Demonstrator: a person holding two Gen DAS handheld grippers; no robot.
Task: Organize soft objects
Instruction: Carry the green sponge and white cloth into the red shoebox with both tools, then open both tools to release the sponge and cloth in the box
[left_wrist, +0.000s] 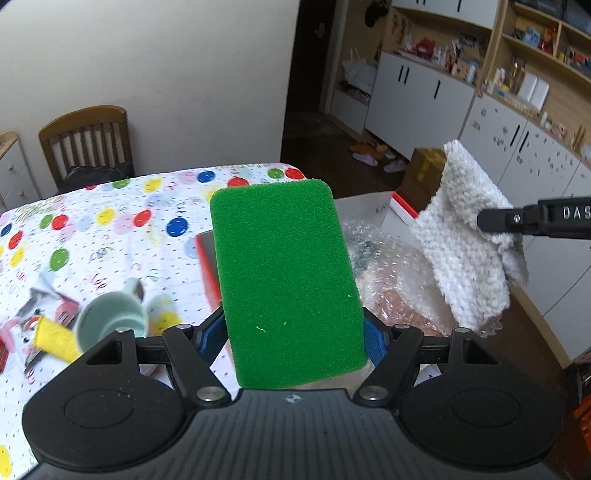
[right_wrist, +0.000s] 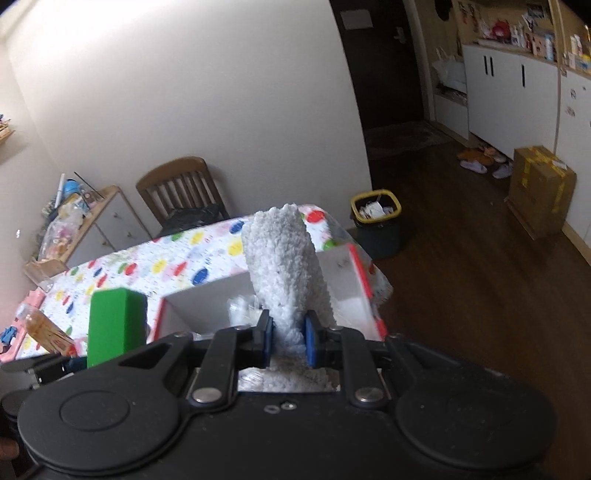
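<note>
My left gripper (left_wrist: 293, 336) is shut on a green sponge (left_wrist: 284, 280) and holds it upright above the table's right part. The sponge also shows in the right wrist view (right_wrist: 116, 325). My right gripper (right_wrist: 288, 338) is shut on a white fluffy cloth (right_wrist: 286, 262) that sticks up between the blue pads (right_wrist: 311, 341). The cloth (left_wrist: 469, 240) and the right gripper (left_wrist: 491, 221) hang at the right in the left wrist view, above a white box with a red rim (right_wrist: 360, 269) that holds bubble wrap (left_wrist: 388, 273).
The table has a balloon-print cloth (left_wrist: 110, 229). A pale green mug (left_wrist: 110, 317) and a yellow sponge (left_wrist: 55, 338) lie at its left. A wooden chair (left_wrist: 86, 140) stands behind. A bin (right_wrist: 376, 221) and a cardboard box (right_wrist: 539, 188) are on the floor.
</note>
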